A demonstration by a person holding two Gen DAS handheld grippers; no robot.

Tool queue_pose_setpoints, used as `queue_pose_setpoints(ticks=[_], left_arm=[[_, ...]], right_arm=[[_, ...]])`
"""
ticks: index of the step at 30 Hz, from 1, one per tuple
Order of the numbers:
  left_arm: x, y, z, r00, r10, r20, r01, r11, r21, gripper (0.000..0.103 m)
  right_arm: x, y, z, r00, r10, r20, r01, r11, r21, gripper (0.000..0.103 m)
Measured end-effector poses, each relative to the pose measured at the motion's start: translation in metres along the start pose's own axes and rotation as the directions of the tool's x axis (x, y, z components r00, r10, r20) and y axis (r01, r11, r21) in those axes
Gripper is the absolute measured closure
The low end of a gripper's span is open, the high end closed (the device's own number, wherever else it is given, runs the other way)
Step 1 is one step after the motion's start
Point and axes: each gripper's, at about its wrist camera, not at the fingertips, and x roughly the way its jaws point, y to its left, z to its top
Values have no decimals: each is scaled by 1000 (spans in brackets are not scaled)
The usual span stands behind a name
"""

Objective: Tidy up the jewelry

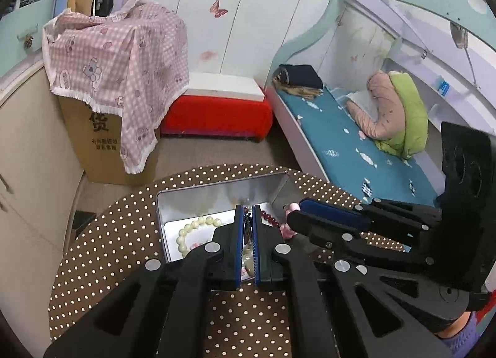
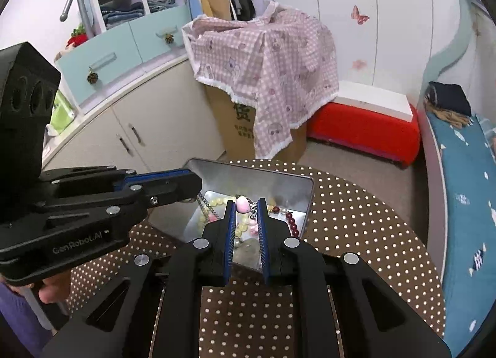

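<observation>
An open metal tin sits on the brown dotted table. Inside lie a cream bead bracelet and a dark red bead bracelet. My left gripper hangs over the tin, shut on a dark metal chain that dangles below it. My right gripper is just to its right, over the tin's near right side. Its jaws stand narrow on a pink pendant with a bit of chain beside it.
Behind the table stand a cardboard box under a pink checked cloth, a red stool with a white box on top, a bed with a blue sheet on the right and cream cabinets on the left.
</observation>
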Motion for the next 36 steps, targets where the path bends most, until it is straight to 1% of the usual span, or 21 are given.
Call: queue_pose_setpoints(ticks=[5, 8, 10, 20, 22, 23, 24, 25, 26, 27, 28, 30, 31, 32, 33, 35, 36], left_arm=[[5, -2, -3, 1000, 2, -13, -1, 1000, 15, 99], [7, -1, -5, 1000, -2, -24, 2, 1000, 9, 98], [9, -1, -6, 999, 10, -30, -9, 1000, 12, 92], [6, -1, -11, 999, 31, -36, -31, 999, 6, 86], [5, -1, -11, 999, 38, -30, -38, 999, 4, 75], [4, -2, -12, 999, 45, -27, -45, 999, 0, 72], [2, -2, -12, 998, 52, -24, -53, 999, -4, 66], [1, -2, -12, 998, 60, -18, -60, 998, -7, 57], [-3, -2, -12, 997, 77, -4, -77, 997, -13, 52], [-5, -2, -11, 996, 89, 6, -89, 996, -19, 45], [-8, -1, -12, 995, 96, 13, -96, 995, -24, 44], [-16, -3, -13, 995, 101, 18, -101, 995, -26, 42], [-19, -4, -14, 994, 108, 24, -107, 994, -24, 37], [-23, -6, -16, 992, 122, 31, -122, 992, -18, 35], [-29, -9, -18, 989, 141, 38, -141, 990, -8, 33], [-44, -15, -24, 987, 149, 65, -150, 989, 7, 28], [-49, -18, -26, 985, 153, 75, -154, 988, 14, 23]], right_arm=[[8, -2, -5, 1000, -1, -15, 2, 1000, 4, 89], [11, -3, -8, 1000, -1, -22, 1, 1000, 8, 89], [14, -3, -8, 1000, 0, -28, 1, 1000, 12, 89], [24, -5, -13, 998, 1, -59, 0, 1000, 26, 88], [25, -4, -14, 998, 3, -63, -1, 1000, 29, 87], [24, -4, -14, 998, 0, -62, 2, 1000, 30, 87], [23, -4, -14, 998, -7, -64, 9, 1000, 28, 87], [21, -4, -15, 998, -14, -59, 15, 1000, 26, 87], [17, -4, -15, 999, -22, -47, 23, 999, 25, 86], [14, -4, -15, 999, -27, -45, 28, 999, 27, 86], [10, -5, -15, 999, -26, -41, 27, 999, 32, 85], [-2, -4, -16, 999, -43, -20, 44, 999, 30, 74], [-8, -3, -17, 998, -57, -10, 57, 998, 27, 60], [-16, -2, -17, 998, -64, 6, 64, 998, 26, 51], [-24, 0, -18, 997, -71, 19, 71, 997, 26, 49], [-43, 3, -20, 996, -82, 42, 80, 996, 36, 43], [-51, 3, -20, 995, -82, 52, 80, 996, 42, 41]])
